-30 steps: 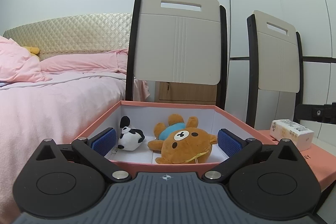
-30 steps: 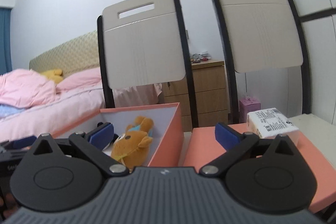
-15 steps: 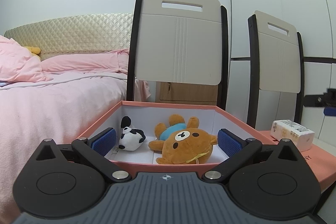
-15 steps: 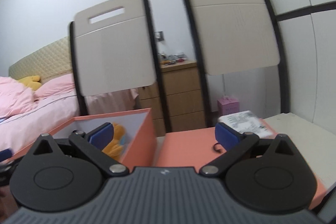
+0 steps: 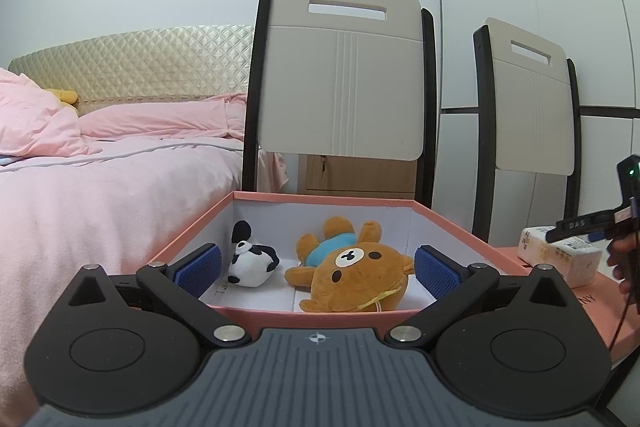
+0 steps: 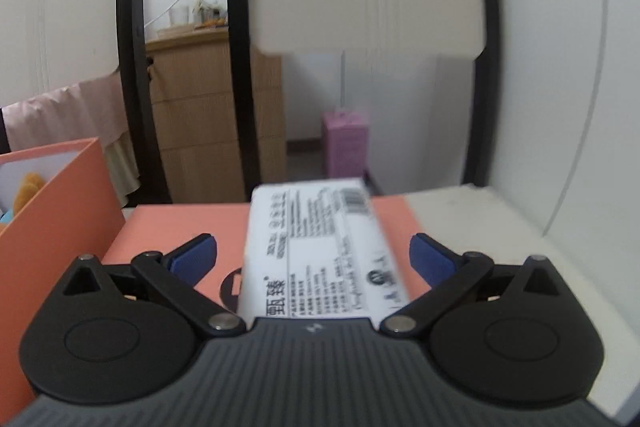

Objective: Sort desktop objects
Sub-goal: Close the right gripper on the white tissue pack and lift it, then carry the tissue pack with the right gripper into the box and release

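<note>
On the salmon lid [image 6: 192,231], right gripper [image 6: 313,253] jaws spread wide astride the tissue pack [image 6: 320,247], unclamped; left gripper [image 5: 318,267] gapes empty before the toy-holding box [image 5: 472,239].

the left gripper [image 5: 318,267] hangs wide apart before the box [image 5: 460,223] (bear [image 5: 356,277] and panda [image 5: 252,261] inside).

Salmon-pink box [image 5: 460,223], white inside | brown bear plush [image 5: 356,277] in a blue top | black-and-white panda plush [image 5: 252,261] | white tissue pack [image 6: 320,251] with black print | pink bedding [image 5: 100,195] | quilted beige headboard [image 5: 152,63]
</note>
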A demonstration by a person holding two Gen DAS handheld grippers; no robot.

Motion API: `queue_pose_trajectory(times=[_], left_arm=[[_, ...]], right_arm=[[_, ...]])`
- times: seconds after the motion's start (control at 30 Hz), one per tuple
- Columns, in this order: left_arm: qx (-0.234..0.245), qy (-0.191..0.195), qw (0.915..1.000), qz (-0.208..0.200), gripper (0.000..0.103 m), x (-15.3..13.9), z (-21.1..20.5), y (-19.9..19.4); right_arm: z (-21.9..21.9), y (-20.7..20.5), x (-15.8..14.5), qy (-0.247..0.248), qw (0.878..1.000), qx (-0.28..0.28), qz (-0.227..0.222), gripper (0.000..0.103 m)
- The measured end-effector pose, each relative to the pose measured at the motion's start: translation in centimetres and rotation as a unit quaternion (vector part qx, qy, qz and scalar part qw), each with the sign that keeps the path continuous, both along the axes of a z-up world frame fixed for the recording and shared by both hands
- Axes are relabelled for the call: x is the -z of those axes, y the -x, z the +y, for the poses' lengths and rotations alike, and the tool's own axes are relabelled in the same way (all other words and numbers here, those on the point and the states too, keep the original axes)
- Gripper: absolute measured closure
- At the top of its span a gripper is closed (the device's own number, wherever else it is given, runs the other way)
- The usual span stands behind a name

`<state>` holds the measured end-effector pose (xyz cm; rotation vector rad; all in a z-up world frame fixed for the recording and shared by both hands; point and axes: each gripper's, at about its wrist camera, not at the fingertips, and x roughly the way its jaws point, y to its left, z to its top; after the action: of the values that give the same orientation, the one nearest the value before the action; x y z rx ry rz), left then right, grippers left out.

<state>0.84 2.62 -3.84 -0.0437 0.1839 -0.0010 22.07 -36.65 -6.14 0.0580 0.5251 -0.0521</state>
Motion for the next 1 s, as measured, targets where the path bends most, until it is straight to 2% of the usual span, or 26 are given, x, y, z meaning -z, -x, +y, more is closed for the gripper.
queue_pose_trajectory(times=[0.07, 0.2, 0.3, 0.53, 0.57, 0.6, 0.67, 0.8, 0.93, 1.0], left_arm=[[0.001, 0.001, 1.0, 0.0, 0.0, 0.0, 0.0, 0.0], [0.002, 0.004, 1.0, 0.001, 0.0, -0.1, 0.1, 0.0], [0.002, 0.005, 1.0, 0.001, 0.0, -0.1, 0.1, -0.1], [0.006, 0.008, 0.9999, 0.003, 0.0, 0.0, 0.2, 0.0], [0.006, 0.009, 0.9999, 0.003, 0.0, 0.0, 0.2, 0.0], [0.005, 0.009, 0.9999, 0.003, 0.0, 0.0, 0.3, 0.0], [0.006, 0.01, 0.9999, 0.003, 0.0, 0.0, 0.3, 0.0], [0.007, 0.011, 0.9999, 0.002, 0.0, -0.1, 0.3, 0.0], [0.005, 0.011, 0.9999, 0.001, 0.0, 0.0, 0.3, 0.0], [0.003, 0.01, 0.9999, 0.0, 0.0, -0.1, 0.3, 0.1]], right_arm=[[0.3, -0.7, 0.8, 0.002, 1.0, -0.001, 0.006, 0.0], [1.7, -1.8, 1.9, 0.051, 0.999, -0.003, 0.014, 0.0], [2.0, -2.4, 2.1, 0.062, 0.998, -0.007, 0.016, 0.0], [1.0, -3.1, 2.5, 0.059, 0.998, 0.013, 0.033, 0.001], [0.9, -2.9, 2.4, 0.056, 0.998, 0.01, 0.032, 0.007], [0.8, -2.7, 2.3, 0.049, 0.998, 0.003, 0.03, 0.013], [0.6, -2.5, 2.0, 0.045, 0.998, 0.009, 0.034, 0.015], [-0.2, -1.3, 1.0, 0.026, 0.999, 0.023, 0.029, 0.016], [-0.5, 0.4, -1.4, 0.007, 1.0, 0.025, 0.005, 0.016], [1.5, 0.8, -3.1, 0.008, 1.0, -0.017, 0.001, 0.016]])
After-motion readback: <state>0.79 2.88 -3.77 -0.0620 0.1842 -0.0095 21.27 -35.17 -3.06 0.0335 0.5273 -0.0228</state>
